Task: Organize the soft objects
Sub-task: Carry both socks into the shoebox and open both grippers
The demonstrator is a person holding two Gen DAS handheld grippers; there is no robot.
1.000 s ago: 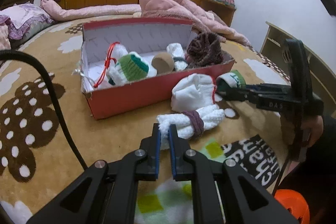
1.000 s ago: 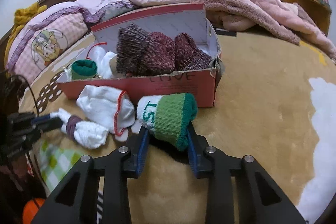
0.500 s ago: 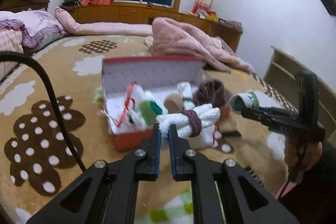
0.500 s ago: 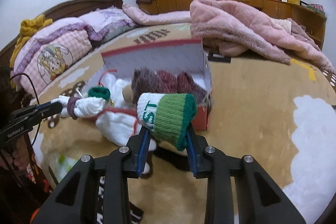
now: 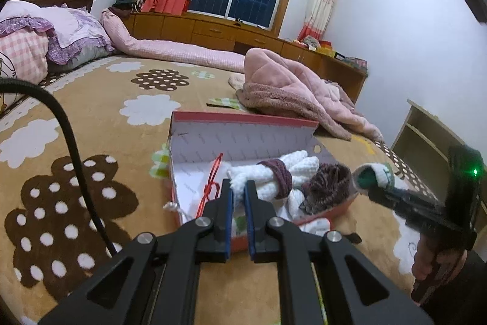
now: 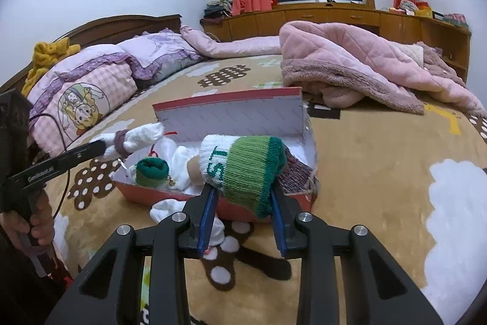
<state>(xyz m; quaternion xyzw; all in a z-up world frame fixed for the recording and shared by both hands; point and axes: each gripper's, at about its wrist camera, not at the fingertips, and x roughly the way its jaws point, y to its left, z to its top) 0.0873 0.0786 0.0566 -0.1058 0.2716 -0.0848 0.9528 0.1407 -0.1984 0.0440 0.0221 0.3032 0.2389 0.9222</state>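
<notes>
Left hand-held gripper (image 5: 238,188) clenched on the white sock bundle (image 5: 274,175), held above the open red box (image 6: 299,198) on the bed (image 6: 380,172); right hand-held gripper (image 6: 243,197) grasping the green-cuffed sock roll (image 6: 243,166) over the box's near wall.
</notes>
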